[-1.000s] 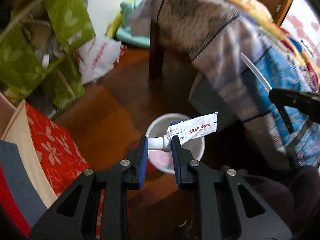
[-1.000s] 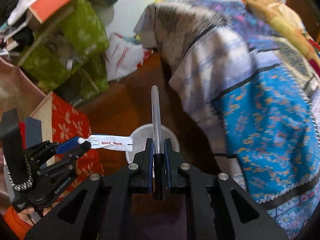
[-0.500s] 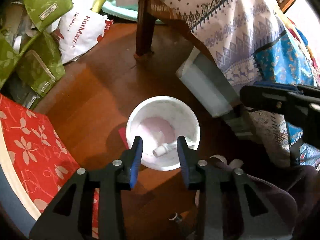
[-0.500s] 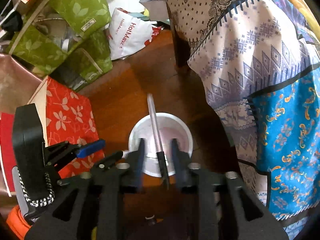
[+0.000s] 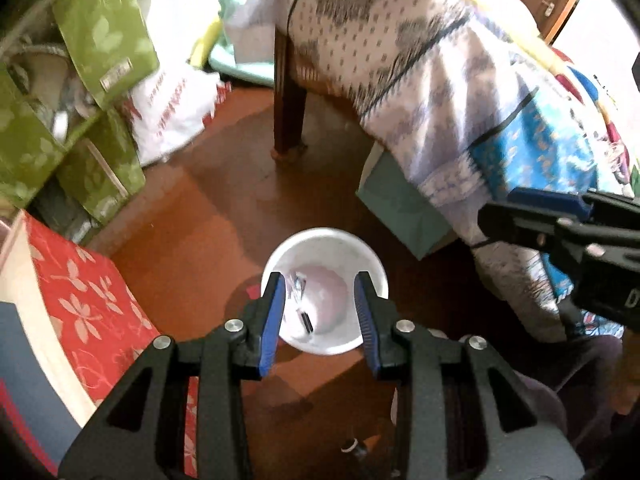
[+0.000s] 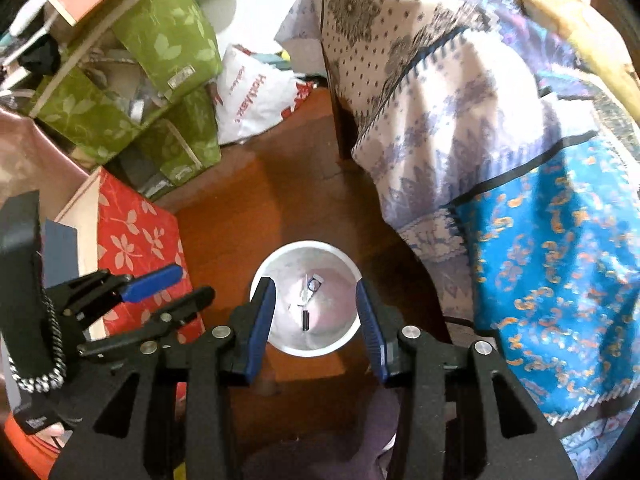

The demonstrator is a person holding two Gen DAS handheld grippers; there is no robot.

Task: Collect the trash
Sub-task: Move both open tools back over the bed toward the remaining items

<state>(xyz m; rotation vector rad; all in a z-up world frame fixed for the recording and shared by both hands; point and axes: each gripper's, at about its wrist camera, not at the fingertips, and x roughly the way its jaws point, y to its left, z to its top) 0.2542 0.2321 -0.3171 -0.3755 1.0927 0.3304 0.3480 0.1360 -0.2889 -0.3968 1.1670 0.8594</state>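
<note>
Both wrist views are aimed steeply down at the floor from above. The white bucket [image 5: 376, 264] [image 6: 276, 264] is framed between the fingers in each. The left view is set left of the right; bucket, floor and draped cloth [image 5: 420, 80] [image 6: 460, 120] are shared.

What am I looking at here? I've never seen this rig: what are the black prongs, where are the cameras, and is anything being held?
No robot: a person holds one two-finger gripper in each hand, with a fisheye camera on each looking along its fingers. The left gripper and right gripper both stand open and empty over a round white plastic bin on the brown wooden floor. Small bits of trash lie inside the bin. Each view also catches the other gripper at its edge. Around them: a patterned cloth draped over furniture and green leaf-print bags.
</note>
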